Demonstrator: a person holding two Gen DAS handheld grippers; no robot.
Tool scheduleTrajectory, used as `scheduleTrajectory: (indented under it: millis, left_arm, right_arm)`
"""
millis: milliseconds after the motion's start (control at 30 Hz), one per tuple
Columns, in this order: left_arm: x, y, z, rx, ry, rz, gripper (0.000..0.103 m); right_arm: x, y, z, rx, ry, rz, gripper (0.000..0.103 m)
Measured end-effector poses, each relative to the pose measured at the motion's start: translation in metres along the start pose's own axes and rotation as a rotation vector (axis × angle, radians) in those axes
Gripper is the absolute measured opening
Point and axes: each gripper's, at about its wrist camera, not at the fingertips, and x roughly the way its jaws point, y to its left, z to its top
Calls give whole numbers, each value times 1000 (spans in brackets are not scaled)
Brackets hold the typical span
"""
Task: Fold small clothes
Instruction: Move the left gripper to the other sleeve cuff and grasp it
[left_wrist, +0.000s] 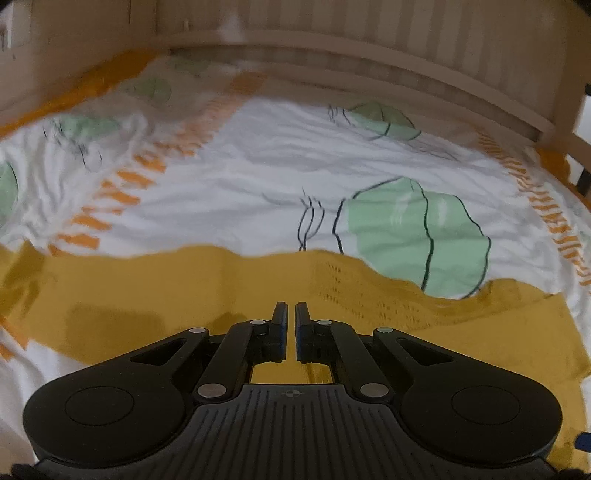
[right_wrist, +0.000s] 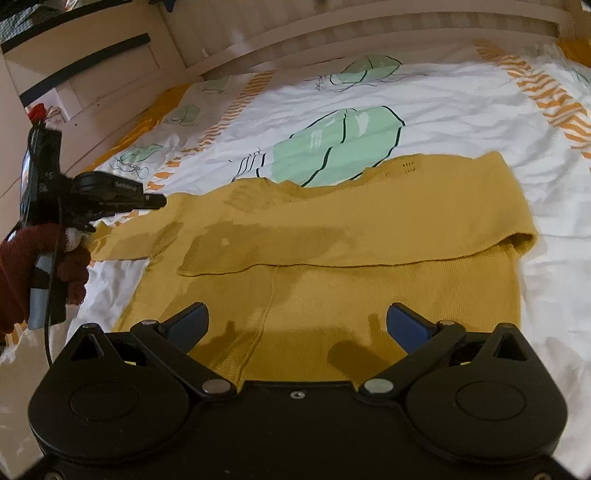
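Observation:
A mustard-yellow knit sweater (right_wrist: 351, 236) lies flat on the bed sheet, its right sleeve folded across the body. My right gripper (right_wrist: 297, 325) is open, low over the sweater's lower body, holding nothing. My left gripper (left_wrist: 291, 325) has its jaws shut with a narrow gap and hovers over the sweater (left_wrist: 184, 291); no cloth shows between its fingers. In the right wrist view the left gripper (right_wrist: 155, 201) is at the left, near the sweater's left sleeve, held by a hand in a dark red glove.
The bed has a white sheet (right_wrist: 424, 110) with green leaf prints and orange stripes. A wooden slatted headboard (left_wrist: 369, 44) runs along the far side. Light wooden furniture (right_wrist: 92, 62) stands at the far left.

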Motion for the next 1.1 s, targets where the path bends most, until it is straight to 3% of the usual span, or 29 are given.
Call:
scheduleTrajectory:
  millis: [167, 233, 267, 633, 867, 1100]
  left_arm:
    - [6, 3, -23, -39, 72, -170, 11]
    - [11, -1, -33, -30, 100, -198, 28]
    - [12, -3, -38, -29, 107, -205, 28]
    - [25, -9, -54, -73, 128, -206, 41]
    - [19, -3, -58, -100, 79, -88, 41]
    - [25, -4, -54, -133, 106, -197, 42]
  right_arm:
    - [0, 0, 0, 12, 5, 7, 103]
    - [2, -1, 0, 17, 19, 19, 103]
    - [2, -2, 0, 20, 23, 21, 103]
    - [2, 0, 0, 20, 21, 23, 103]
    - [2, 0, 0, 26, 22, 27, 103]
    - [5, 1, -2, 22, 30, 26, 103]
